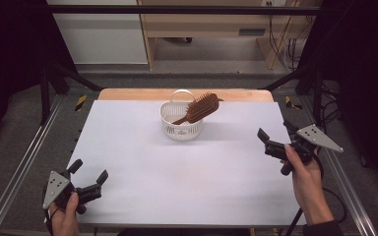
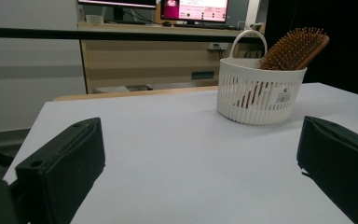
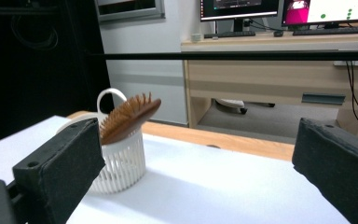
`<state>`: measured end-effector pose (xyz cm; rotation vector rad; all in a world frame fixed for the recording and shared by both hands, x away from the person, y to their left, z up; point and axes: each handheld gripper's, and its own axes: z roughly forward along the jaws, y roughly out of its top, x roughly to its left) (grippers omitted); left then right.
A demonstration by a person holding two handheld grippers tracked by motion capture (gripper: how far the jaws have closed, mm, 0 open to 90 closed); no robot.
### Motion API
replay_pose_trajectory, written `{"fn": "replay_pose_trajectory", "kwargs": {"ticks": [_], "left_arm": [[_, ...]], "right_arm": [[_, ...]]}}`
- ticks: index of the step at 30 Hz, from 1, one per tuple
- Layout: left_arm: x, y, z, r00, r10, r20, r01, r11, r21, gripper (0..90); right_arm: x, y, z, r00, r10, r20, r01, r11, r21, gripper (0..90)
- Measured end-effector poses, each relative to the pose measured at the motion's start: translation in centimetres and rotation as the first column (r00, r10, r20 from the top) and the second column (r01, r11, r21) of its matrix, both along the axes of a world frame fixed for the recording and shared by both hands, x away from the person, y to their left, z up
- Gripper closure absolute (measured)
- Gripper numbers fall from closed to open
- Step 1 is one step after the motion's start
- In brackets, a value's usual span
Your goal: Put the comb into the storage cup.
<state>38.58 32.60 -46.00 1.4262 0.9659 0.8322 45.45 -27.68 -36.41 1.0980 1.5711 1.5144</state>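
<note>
**Hairbrush waits in basket, both tools empty**

White sheeting covers the bench (image 1: 177, 172), with a wooden edge showing at the far side and desks with lit monitors beyond. Toward the far middle stands a small white slatted basket (image 1: 181, 125) with a loop handle. A wooden hairbrush (image 1: 201, 108) leans in it, handle down inside, bristled head jutting over the rim toward the right.

Likely the brush is light and stiff, its wood smooth enough to slip; the head's edges, or the neck just below the head, look like the best places to pinch, since the handle is buried. The basket seems light too and could tip or drag along if the brush catches.

The left tool (image 1: 88, 169) sits near the front left corner, jaws spread wide, holding nothing. The right tool (image 1: 275, 135) hovers by the right edge, equally wide open and empty, well apart from the basket.
</note>
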Motion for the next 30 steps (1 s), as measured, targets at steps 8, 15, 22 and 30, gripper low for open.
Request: {"fn": "replay_pose_trajectory", "kwargs": {"ticks": [8, 15, 22, 30], "left_arm": [[0.0, -0.2, -0.1, 0.9999, -0.010, -0.003, 0.010, 0.9999, 0.004, 0.8], [0.0, -0.3, -0.1, 0.9998, -0.018, -0.010, 0.018, 0.9998, 0.008, 0.9], [0.0, -0.4, -0.1, 0.9997, -0.021, -0.008, 0.021, 0.9997, 0.009, 0.8], [0.0, -0.5, -0.1, 0.9996, -0.029, -0.006, 0.029, 0.9995, 0.015, 0.8]], "right_arm": [[-0.9, -0.9, -1.9, 0.9999, -0.003, -0.013, 0.003, 1.0000, 0.003, 1.7], [-1.9, -1.5, -3.7, 0.9998, -0.011, -0.019, 0.011, 0.9999, -0.011, 2.1], [-2.7, -1.5, -5.6, 0.9997, -0.002, -0.026, 0.002, 1.0000, -0.007, 2.4], [-3.3, -1.3, -6.9, 0.9994, 0.017, -0.030, -0.018, 0.9994, -0.030, 2.4]]}}
